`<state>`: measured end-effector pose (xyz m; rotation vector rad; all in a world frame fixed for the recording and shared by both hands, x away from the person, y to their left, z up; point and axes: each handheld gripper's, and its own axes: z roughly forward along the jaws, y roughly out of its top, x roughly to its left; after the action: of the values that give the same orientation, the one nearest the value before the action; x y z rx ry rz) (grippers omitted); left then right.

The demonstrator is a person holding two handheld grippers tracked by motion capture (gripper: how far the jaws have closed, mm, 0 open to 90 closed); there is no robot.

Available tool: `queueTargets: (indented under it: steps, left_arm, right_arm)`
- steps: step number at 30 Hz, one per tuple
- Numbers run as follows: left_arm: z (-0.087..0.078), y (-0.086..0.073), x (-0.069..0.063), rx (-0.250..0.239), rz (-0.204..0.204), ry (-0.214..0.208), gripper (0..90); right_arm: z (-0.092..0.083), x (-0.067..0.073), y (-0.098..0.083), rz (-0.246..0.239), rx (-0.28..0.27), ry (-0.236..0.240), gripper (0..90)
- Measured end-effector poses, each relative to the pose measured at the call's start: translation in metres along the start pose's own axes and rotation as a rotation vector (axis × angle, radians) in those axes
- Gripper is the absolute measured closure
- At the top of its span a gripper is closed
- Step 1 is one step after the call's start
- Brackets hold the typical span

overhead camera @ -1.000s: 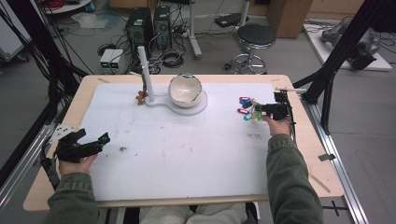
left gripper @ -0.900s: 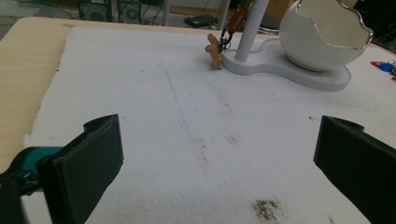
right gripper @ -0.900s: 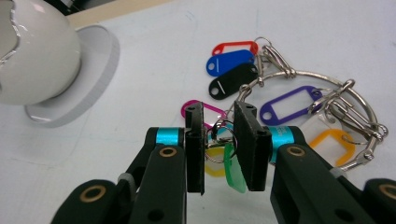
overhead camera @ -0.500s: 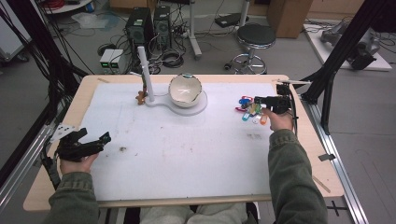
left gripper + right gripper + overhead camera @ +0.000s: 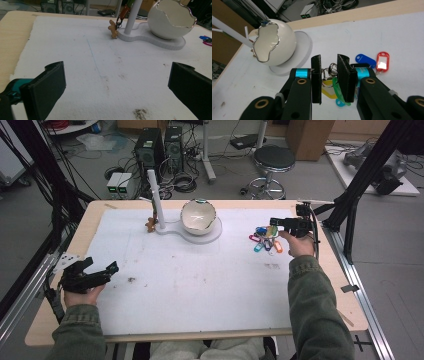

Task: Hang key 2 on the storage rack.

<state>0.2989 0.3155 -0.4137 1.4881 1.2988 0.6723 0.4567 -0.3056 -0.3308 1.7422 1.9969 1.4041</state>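
My right gripper hangs over the right side of the table, above a bunch of coloured key tags. In the right gripper view its jaws stand close together, shut on a metal key ring. A yellow tag and a green tag dangle from that ring. A blue tag and a red tag show just beyond on the white mat. My left gripper rests at the near left, open, with nothing between its jaws.
A white stand at the back middle has an upright post and carries a cracked-egg-shaped bowl. A small gingerbread charm hangs by the post. Black frame struts flank both table sides.
My right gripper has risen, with the key ring between its jaws and tags hanging from it. The left gripper has stayed where it was.
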Motion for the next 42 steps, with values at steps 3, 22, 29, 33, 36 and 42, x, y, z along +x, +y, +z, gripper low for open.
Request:
queueTargets:
  steps: [3,22,29,33,36,42]
  left_arm:
    - [0.000,0.000,-0.001,-0.004,-0.003,-0.002,1.8]
    - [0.000,0.000,0.000,-0.005,-0.002,-0.008,1.9]
    - [0.001,0.000,0.000,-0.005,-0.002,-0.009,1.9]
    - [-0.001,0.000,0.000,-0.013,0.002,-0.008,1.9]
    - [0.000,0.000,0.000,-0.007,0.000,-0.007,1.9]
    - [0.000,0.000,0.000,-0.006,-0.001,-0.009,1.9]
  right_arm:
    - [-0.002,0.007,0.005,-0.013,-0.005,0.009,74.7]
    - [-0.012,0.054,0.025,-0.115,0.009,0.021,74.7]
    - [-0.014,0.075,0.034,-0.151,0.002,0.017,74.7]
    - [-0.015,0.089,0.039,-0.186,-0.002,0.009,74.7]
    - [-0.016,0.099,0.043,-0.205,-0.002,0.013,74.7]
    - [-0.022,0.122,0.051,-0.248,-0.014,0.036,74.7]
